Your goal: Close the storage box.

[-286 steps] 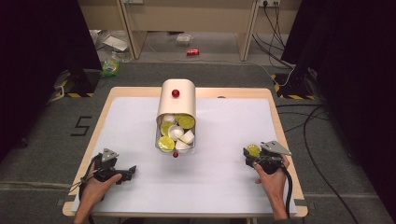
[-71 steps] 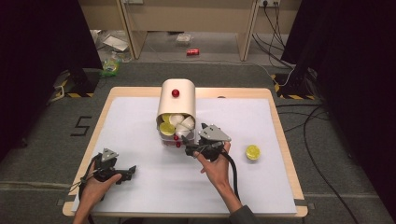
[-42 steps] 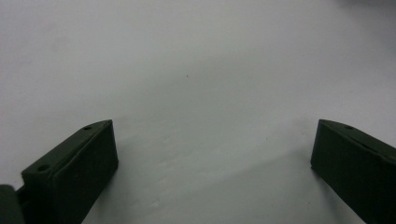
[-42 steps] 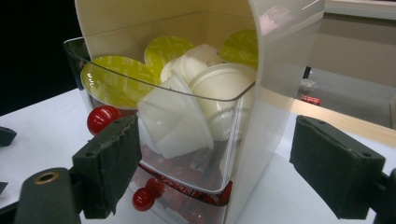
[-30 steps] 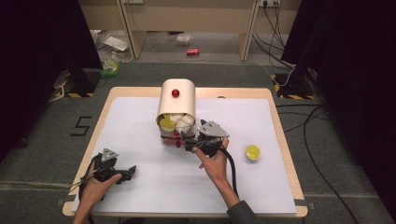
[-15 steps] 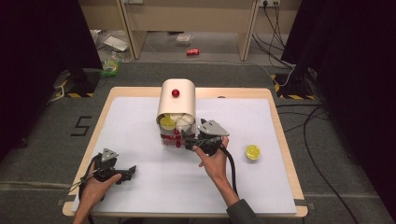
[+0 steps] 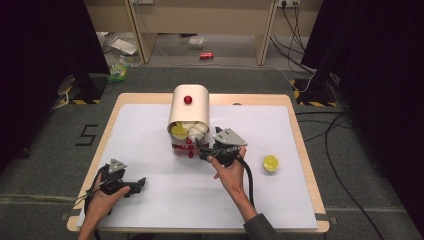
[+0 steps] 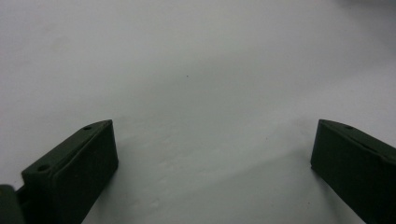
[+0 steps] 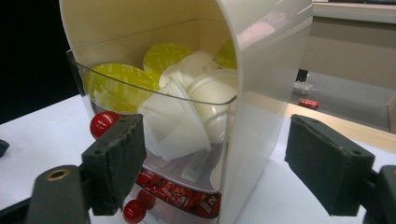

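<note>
Right gripper view: my right gripper [image 9: 215,163] has its fingers [image 9: 119,163] spread on either side of the front corner of the capsule dispenser [image 9: 261,79], having just been closing in; the pads are not pressing on it. The dispenser [image 7: 189,117] stands mid-surface [image 7: 150,200], its clear drawer [image 9: 154,107] holding white and yellow-lidded capsules [image 9: 212,102]. My left gripper [image 7: 131,186] rests low on the surface, fingers [image 8: 74,172] spread with nothing between. A lone yellow capsule [image 7: 270,162] lies to the right.
</note>
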Tool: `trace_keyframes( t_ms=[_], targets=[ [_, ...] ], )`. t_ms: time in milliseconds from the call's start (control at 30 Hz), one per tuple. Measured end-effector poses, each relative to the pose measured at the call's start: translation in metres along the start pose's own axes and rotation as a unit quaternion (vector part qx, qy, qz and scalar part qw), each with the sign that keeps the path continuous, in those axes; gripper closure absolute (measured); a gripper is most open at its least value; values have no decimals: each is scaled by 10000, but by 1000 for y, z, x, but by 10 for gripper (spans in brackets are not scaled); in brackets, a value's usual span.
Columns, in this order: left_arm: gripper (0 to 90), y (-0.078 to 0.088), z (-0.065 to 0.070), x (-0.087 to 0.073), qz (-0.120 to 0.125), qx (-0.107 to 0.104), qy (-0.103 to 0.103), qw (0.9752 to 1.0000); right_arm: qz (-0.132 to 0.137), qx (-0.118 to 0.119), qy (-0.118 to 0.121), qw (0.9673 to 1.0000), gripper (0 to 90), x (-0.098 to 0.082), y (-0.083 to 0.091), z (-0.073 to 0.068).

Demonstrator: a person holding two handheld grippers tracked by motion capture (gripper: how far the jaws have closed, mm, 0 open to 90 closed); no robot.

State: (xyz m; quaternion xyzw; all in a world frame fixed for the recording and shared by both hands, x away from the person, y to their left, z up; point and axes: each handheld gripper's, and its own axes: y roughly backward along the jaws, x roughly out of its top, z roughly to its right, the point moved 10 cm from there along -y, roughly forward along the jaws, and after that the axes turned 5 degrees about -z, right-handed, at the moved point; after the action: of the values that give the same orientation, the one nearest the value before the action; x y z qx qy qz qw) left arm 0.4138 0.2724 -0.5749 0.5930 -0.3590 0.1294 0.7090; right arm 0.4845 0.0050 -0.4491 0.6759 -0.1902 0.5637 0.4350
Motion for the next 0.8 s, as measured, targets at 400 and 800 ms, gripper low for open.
trace_keyframes(
  t_ms=[400,800],
  targets=[
    [0,0,0,0,1,1,0,10000,-2,-23,77,10000,225,-1,12,7],
    [0,0,0,0,0,0,-1,10000,-17,-72,58,10000,226,-7,25,14]
  ],
)
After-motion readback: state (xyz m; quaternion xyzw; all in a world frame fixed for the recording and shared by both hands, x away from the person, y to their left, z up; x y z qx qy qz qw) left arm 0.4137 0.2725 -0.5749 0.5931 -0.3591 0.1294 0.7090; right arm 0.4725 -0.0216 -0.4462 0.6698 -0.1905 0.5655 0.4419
